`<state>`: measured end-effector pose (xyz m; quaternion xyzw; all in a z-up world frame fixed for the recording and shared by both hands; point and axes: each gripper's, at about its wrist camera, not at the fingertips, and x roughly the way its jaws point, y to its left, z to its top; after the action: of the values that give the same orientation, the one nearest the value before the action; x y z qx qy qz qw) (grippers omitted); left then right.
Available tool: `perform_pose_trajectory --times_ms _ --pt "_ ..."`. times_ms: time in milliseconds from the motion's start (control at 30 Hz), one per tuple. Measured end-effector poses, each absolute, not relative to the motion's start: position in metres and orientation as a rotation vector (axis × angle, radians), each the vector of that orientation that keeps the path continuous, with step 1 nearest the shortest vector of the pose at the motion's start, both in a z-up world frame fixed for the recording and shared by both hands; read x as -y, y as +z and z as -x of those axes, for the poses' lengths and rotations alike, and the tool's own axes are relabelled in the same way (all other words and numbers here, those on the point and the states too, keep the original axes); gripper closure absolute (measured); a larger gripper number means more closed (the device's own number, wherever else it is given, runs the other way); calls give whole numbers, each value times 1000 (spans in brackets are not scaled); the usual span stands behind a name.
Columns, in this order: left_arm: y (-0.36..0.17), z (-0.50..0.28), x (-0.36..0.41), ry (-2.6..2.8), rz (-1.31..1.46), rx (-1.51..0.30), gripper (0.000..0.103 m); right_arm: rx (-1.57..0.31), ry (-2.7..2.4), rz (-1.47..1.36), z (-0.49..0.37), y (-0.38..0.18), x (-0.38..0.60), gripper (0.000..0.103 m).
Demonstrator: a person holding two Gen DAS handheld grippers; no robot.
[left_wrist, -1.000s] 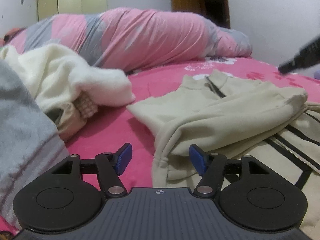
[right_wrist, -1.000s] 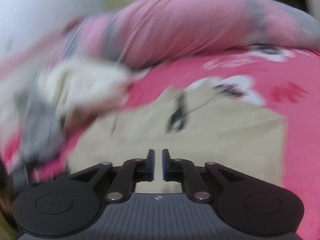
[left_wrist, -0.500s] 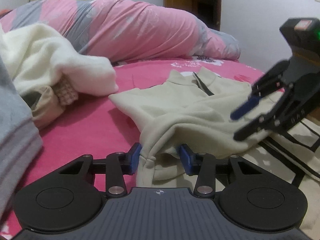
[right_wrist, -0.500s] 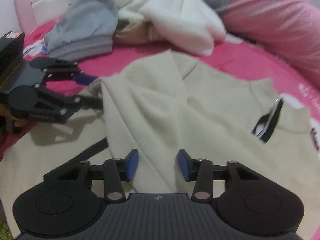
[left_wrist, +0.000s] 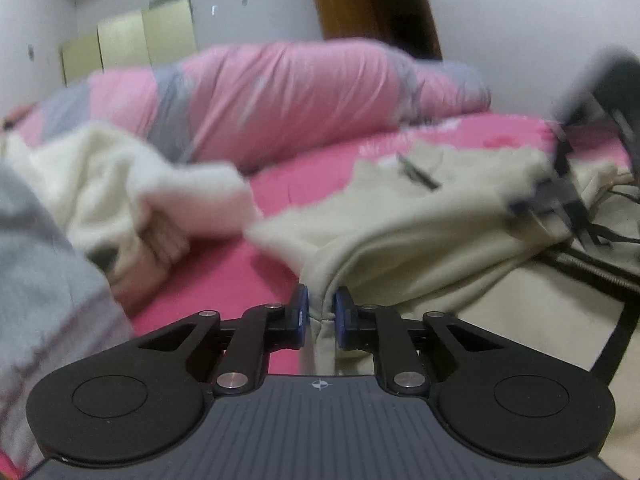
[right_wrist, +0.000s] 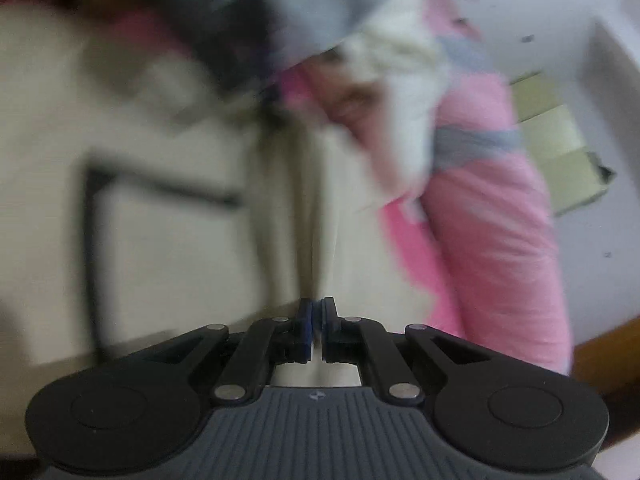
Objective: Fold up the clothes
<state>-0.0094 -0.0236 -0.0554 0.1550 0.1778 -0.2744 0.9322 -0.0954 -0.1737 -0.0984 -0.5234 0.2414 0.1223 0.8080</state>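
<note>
Left gripper (left_wrist: 321,314) closing on the sweater's (left_wrist: 420,248) cuff; right gripper (right_wrist: 316,330) pinches a thin fold, which could slip on lifting.

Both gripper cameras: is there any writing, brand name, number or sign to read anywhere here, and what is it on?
No readable words or numbers in either view.
Left gripper: only a small white cross-in-circle mark on its ribbed body, no letters.
Right gripper: a small pale mark in the same spot, too blurred to read.
Cream sweatshirt, pink bedsheet and wall: no text visible; the specks on the wall are too blurred to make out.
</note>
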Motion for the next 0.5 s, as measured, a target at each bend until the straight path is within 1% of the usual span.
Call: perform_pose_trajectory --times_ms 67,100,133,167,200,233,367,433,500 --pt "-53 6 19 -565 -296 -403 86 -533 227 1045 105 -92 180 98" --pt "-50 6 16 -557 -288 -408 86 -558 194 933 106 -81 191 92" --pt "-48 7 12 -546 -281 -411 86 -582 162 820 107 -70 203 79" --pt "-47 7 9 -535 -268 -414 83 -603 129 706 108 -59 214 72" --pt "-46 7 6 -523 -253 -417 81 -624 96 591 109 -48 226 61" --pt "-45 7 2 -520 -224 -421 78 -648 45 449 109 -38 247 60" --pt "-37 4 -9 -538 -88 -448 75 -719 -131 -45 107 -21 337 59" --pt "-36 -1 -6 -529 -91 -453 74 -752 -196 -286 104 -20 383 59" --pt "-36 -3 0 -524 -111 -450 72 -781 -215 -462 99 -29 416 59"
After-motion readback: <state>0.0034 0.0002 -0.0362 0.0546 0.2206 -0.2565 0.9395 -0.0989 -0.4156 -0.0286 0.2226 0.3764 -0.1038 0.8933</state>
